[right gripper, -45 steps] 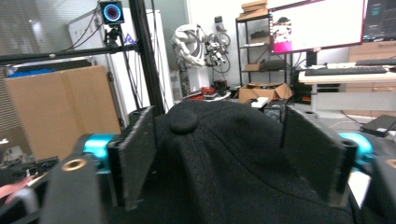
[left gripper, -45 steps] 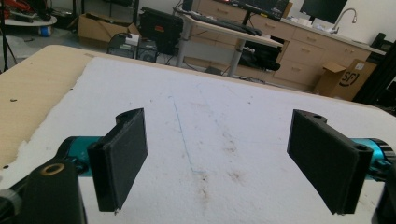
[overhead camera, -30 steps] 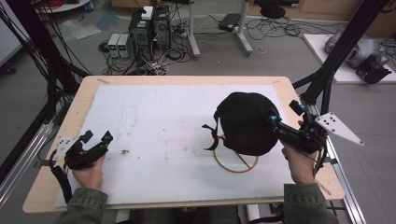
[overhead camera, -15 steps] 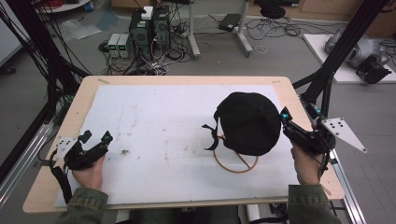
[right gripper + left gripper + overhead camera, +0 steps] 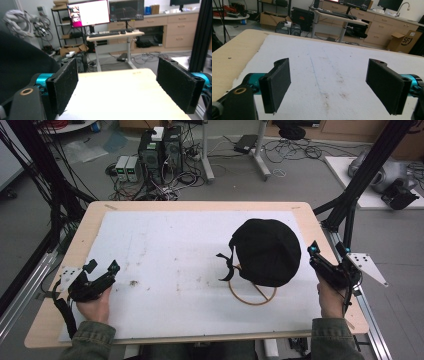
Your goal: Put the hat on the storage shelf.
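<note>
A black cap [image 5: 266,251] rests domed on a thin wooden ring [image 5: 252,296] at the right of the white foam board [image 5: 170,250], with a black strap [image 5: 227,266] hanging at its left. My right gripper [image 5: 326,249] is open just right of the cap, over the table's right edge, and is not touching it. In the right gripper view the cap [image 5: 22,65] is a dark mass beside the left jaw, and nothing lies between the jaws of the gripper [image 5: 125,85]. My left gripper [image 5: 103,266] is open and empty at the board's front left, and its own view [image 5: 332,87] looks along the bare board.
The wooden table [image 5: 90,225] carries the board, which has a few brown stains [image 5: 134,282]. Black frame posts [image 5: 365,175] rise at the right. On the floor behind are computers [image 5: 160,147] and cables. A desk with monitors [image 5: 105,12] stands beyond.
My right gripper has drawn back to the right, from against the cap's right side to a spot apart from it. The left gripper has stayed put.
</note>
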`<state>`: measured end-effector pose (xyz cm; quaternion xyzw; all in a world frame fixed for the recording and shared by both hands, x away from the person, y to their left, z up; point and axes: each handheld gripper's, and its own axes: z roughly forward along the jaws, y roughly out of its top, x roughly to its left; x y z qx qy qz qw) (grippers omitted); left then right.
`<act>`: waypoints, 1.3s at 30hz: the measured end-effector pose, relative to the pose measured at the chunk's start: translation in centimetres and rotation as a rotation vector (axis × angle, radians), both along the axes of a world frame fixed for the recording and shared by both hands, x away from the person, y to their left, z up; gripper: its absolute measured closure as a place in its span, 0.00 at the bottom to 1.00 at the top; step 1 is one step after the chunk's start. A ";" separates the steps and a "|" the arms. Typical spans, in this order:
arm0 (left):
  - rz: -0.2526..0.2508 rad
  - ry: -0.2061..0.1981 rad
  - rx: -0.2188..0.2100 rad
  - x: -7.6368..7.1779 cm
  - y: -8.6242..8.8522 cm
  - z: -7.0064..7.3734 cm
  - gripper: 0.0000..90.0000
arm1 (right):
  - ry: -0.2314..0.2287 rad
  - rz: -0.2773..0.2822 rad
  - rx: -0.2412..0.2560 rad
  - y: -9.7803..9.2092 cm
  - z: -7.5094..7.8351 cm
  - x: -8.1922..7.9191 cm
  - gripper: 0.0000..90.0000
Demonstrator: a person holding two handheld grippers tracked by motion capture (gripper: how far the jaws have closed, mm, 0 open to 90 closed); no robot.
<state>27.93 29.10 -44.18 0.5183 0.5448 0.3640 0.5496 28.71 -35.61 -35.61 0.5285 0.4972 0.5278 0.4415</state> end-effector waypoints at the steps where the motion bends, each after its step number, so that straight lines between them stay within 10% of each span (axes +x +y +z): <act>1: 0.001 0.000 -0.003 0.0 0.0 0.0 0.22 | 0.006 -0.004 -0.002 0.0 -0.3 0.0 0.19; 19: 0.028 -0.011 0.044 0.0 0.0 -0.1 0.22 | 0.096 -0.052 -0.056 0.7 -6.4 0.3 0.19; 39: 0.104 -0.019 0.080 -1.4 0.2 0.0 0.22 | 0.104 -0.062 -0.088 1.8 -7.2 0.3 0.19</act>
